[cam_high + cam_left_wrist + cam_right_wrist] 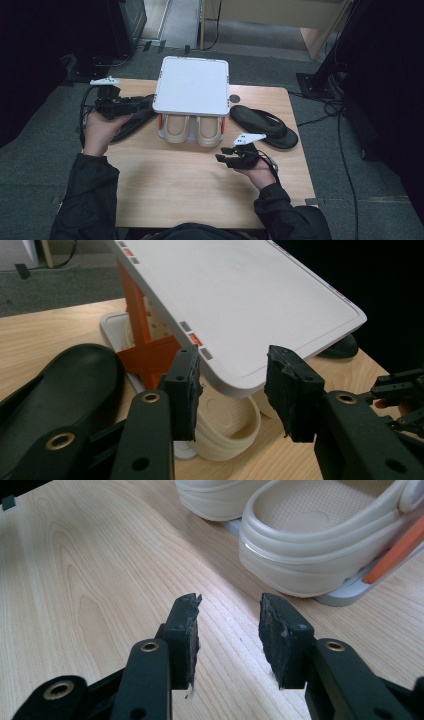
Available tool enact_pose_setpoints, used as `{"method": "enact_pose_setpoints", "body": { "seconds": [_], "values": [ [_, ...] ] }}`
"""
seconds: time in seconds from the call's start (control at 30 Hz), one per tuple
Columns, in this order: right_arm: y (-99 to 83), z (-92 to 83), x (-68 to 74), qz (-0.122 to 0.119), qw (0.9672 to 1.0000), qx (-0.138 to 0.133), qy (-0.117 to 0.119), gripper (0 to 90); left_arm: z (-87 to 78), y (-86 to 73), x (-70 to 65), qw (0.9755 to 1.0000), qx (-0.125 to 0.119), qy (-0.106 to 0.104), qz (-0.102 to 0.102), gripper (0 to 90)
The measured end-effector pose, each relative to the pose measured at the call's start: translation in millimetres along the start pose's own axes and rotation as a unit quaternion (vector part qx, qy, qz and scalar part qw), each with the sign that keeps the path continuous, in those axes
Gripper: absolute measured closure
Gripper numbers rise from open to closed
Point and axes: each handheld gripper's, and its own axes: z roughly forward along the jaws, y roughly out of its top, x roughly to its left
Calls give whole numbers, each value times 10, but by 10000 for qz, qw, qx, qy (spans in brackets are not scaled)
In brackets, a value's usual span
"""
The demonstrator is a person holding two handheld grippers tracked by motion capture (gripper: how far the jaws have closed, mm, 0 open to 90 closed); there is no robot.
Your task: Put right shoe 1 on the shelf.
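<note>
1. Shoe rack [191,85]: white, two-tier, with orange cross-braces [145,347] at the sides. It stands at the far middle of the wooden table [170,185]. Its top shelf is bare.
2. Beige clogs [195,131]: a pair, side by side on the rack's lower shelf, heels toward the person. The right gripper view shows them close [320,545], seated on the base. Judged as stowed.
3. Black sandal, right [265,126]: lies flat on the table just beside the rack's right side, untouched by either tool.
4. Black sandal, left [132,122]: lies on the table at the rack's left side, next to the left hand; the left gripper view shows its footbed [65,385] beside the rack base.
5. Left gripper [142,103]: held level at the rack's left edge, jaws spread, nothing between them. In its own view [232,390] the jaws frame the near corner of the top shelf without touching it.
6. Right gripper [223,154]: rests low over bare table in front of the clogs, jaws spread and empty [227,630].
7. Progress, as judged: one pair is racked; the black pair is still on the table. What remains is likely to pick up each sandal and set it on the free top shelf. The left sandal lies nearest to a tool.
</note>
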Motion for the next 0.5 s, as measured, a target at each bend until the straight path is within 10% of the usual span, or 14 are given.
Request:
{"method": "enact_pose_setpoints", "body": {
  "seconds": [0.5],
  "values": [
    [52,83,6,-109,9999,24,92,603,-80,-324,331,9984,78,456,-324,581]
  ]
}}
